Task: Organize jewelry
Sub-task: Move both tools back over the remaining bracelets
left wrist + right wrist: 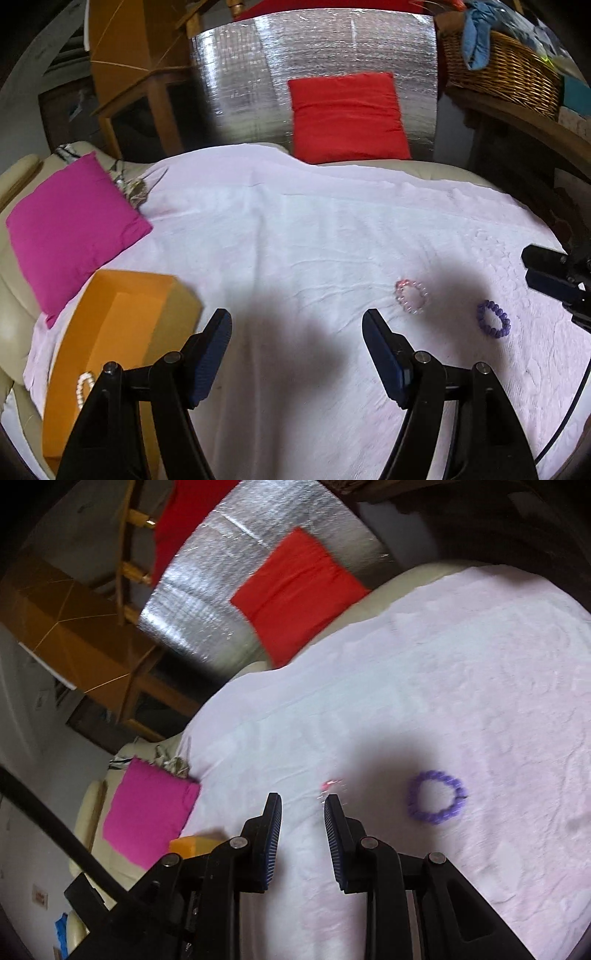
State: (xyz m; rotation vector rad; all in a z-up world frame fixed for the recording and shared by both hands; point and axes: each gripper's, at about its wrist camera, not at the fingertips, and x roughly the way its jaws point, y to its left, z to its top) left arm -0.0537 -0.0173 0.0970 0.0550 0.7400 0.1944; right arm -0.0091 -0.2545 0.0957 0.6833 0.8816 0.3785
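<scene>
A pink beaded bracelet (411, 296) and a purple beaded bracelet (493, 319) lie on the white cloth (295, 229), right of my left gripper (297, 319). That gripper hangs open over bare cloth with nothing between its fingers. An orange box (122, 325) at the lower left holds a white pearl bracelet (84, 387). My right gripper (546, 273) shows at the far right edge. In the right wrist view my right gripper (303, 801) is open with a narrow gap and empty. The purple bracelet (437, 796) lies just right of it; the pink bracelet (332, 784) is a blur beyond its right finger.
A magenta cushion (70, 236) lies at the cloth's left edge beside the box. A red cushion (347, 116) leans on a silver foil panel (314, 55) at the back. A wicker basket (506, 74) of clothes sits on a shelf at the right.
</scene>
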